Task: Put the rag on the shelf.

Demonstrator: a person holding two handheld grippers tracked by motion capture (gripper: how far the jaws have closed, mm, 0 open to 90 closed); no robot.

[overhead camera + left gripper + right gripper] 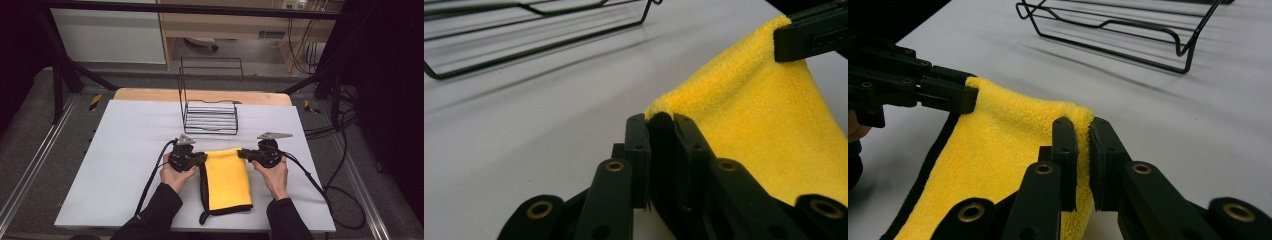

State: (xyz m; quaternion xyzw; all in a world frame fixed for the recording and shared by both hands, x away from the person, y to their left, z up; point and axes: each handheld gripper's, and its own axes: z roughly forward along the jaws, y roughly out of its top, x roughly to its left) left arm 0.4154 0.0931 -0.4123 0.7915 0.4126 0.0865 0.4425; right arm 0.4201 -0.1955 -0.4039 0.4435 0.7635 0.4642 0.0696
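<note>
A yellow microfibre cloth [227,177] with black edging lies on the white desk [125,150] near its front edge, between the person's two hands, its long side running from front to back. Its far end is lifted off the surface, pinched at both far corners.

The left tongs [201,159] are clamped on the far left corner of the cloth; in the left gripper view the two black jaws stand close together with the yellow pile [744,120] squeezed between their tips. The right tongs [243,154] grip the far right corner the same way; in the right gripper view the cloth [998,150] rises between the jaws, which are nearly together. Each gripper view also shows the other tongs biting the opposite corner, so the far hem hangs in a shallow sag between them.

The near end of the cloth rests flat on the desk, with a black loop at its front left corner.

Beyond the cloth, near the middle of the desk, stands a black wire rack [210,116], well apart from both tongs.
</note>
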